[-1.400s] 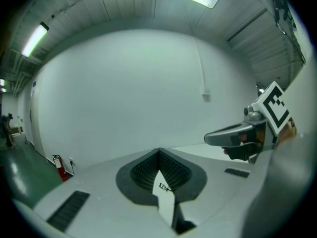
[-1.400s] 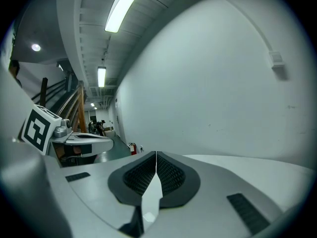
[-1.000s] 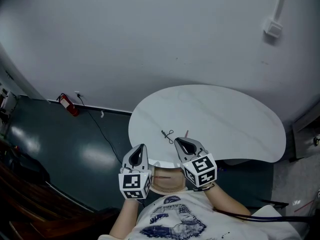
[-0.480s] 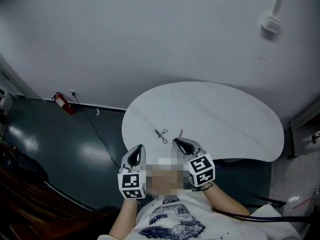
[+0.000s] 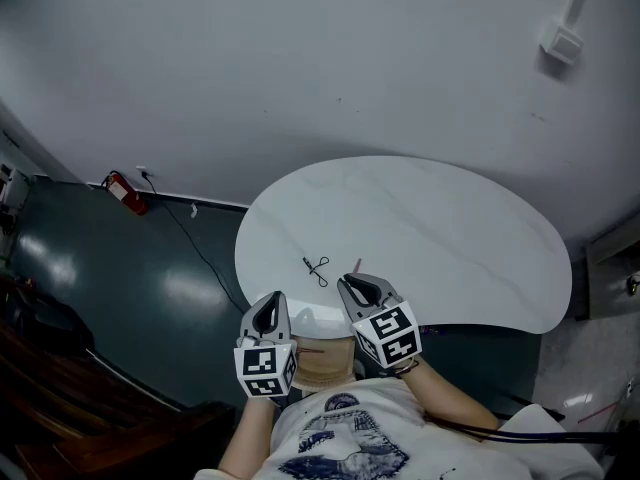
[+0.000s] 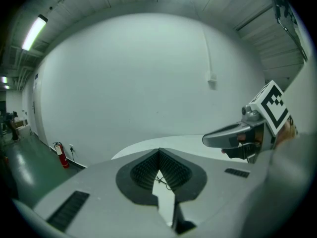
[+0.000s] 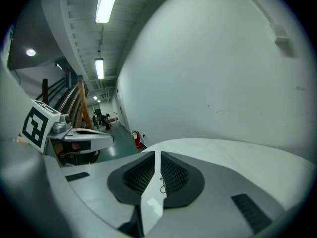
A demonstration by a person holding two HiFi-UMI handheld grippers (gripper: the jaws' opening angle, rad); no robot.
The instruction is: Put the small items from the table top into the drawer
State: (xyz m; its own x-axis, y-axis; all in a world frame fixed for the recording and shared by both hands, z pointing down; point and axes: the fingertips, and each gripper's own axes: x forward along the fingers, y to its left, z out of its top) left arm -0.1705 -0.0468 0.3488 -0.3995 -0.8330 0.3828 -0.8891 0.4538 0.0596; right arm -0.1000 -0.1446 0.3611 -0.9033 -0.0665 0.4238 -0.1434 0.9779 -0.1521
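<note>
A small black wire clip and a thin reddish stick lie near the front edge of the white rounded table. My left gripper is shut and empty, held just short of the table's near edge. My right gripper is beside it, over that edge, with its jaws together on nothing; its tip is close to the stick. A tan open drawer with a red line in it sits between the grippers, below the edge. The clip shows past the left jaws, and the clip shows past the right jaws.
A red fire extinguisher stands by the wall on the dark green floor, with a cable running from it. A white wall rises behind the table. The person's printed shirt fills the bottom of the head view.
Both grippers have sunk a little toward the table's near edge. The head view has shifted, so the table and clip sit slightly further left. The jaws look the same.
</note>
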